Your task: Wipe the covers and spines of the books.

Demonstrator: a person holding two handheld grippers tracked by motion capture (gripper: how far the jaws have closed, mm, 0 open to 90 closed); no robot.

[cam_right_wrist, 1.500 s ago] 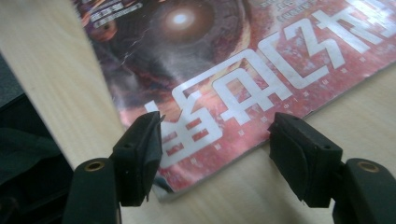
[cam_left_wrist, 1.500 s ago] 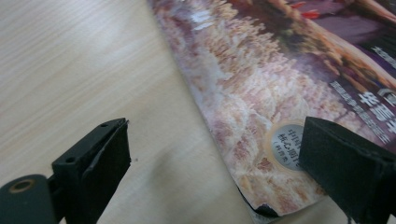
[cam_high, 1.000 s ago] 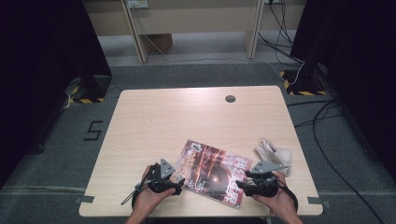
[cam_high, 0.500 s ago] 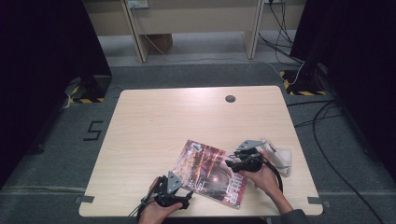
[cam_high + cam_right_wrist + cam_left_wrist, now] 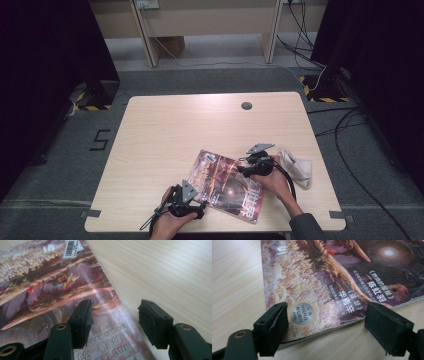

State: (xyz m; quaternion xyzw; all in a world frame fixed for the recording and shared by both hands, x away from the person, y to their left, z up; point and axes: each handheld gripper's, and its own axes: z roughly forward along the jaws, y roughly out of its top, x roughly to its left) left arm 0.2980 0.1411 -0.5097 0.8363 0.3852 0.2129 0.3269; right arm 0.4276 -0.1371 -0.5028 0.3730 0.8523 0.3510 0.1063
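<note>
Worktop carries one magazine lying flat, cover up, in your near-right part, turned so its long axis runs diagonally: far corner toward table centre, near corner toward your edge. A crumpled white cloth sits just right of it, apart from the cover. You've got a gripper on each side of the magazine: left gripper at the near-left edge, right gripper over the far-right long edge. Left is the one lined up for a grab: in the left gripper view the jaws are spread wide and empty, straddling the near corner of the cover, edge between them, left pad just at the cover beside the round silver sticker, right pad well clear over bare wood. Right jaws also spread, gripping nothing: in the right gripper view the long edge of the magazine runs up between the two pads, one pad over the glossy cover, the other over the worktop. So the edge lies along each gripper's axis, not across it. My read: to pinch the cover you'd need a jaw under the edge, and the magazine sits flush on the wood. Barcode label marks the far corner on the right side.
</note>
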